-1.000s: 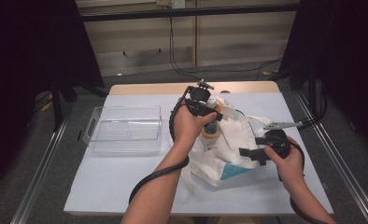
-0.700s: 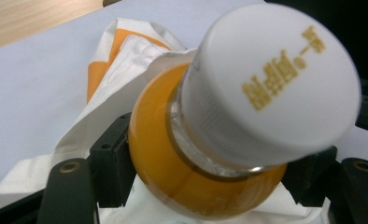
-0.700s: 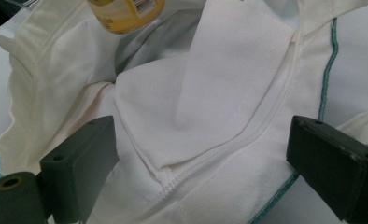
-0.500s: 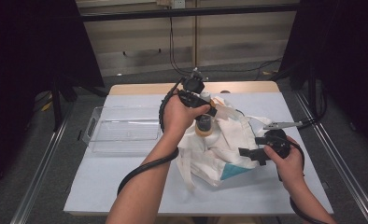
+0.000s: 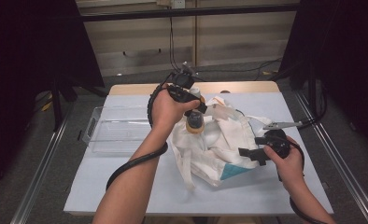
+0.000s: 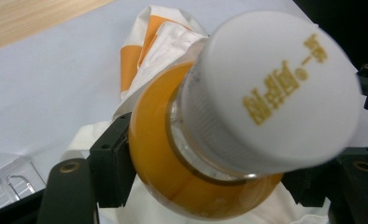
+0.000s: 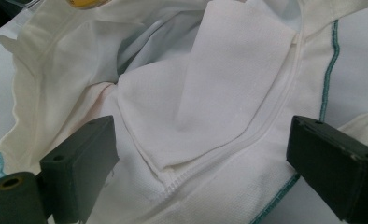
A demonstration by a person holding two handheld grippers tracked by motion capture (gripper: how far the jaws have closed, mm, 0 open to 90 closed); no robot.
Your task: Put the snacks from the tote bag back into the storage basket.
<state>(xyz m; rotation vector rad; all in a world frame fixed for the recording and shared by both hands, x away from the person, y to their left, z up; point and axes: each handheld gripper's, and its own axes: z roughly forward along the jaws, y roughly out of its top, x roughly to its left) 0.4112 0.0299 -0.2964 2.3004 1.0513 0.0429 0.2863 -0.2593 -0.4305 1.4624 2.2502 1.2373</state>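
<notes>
High view: one bottle [image 5: 194,122] of orange juice at frame centre, clamped in the left gripper [image 5: 197,108] jaws above one white bag [image 5: 219,144]. Right gripper [image 5: 246,155] jaws apart, straddling the bag's edge; one clear tray [image 5: 108,131] at left.

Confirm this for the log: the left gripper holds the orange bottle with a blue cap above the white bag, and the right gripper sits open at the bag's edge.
One detail is wrong: the cap is white, not blue, as the left gripper view shows. The rest stands: the left gripper holds the orange bottle above the white bag, and the right gripper sits open at its edge.
</notes>
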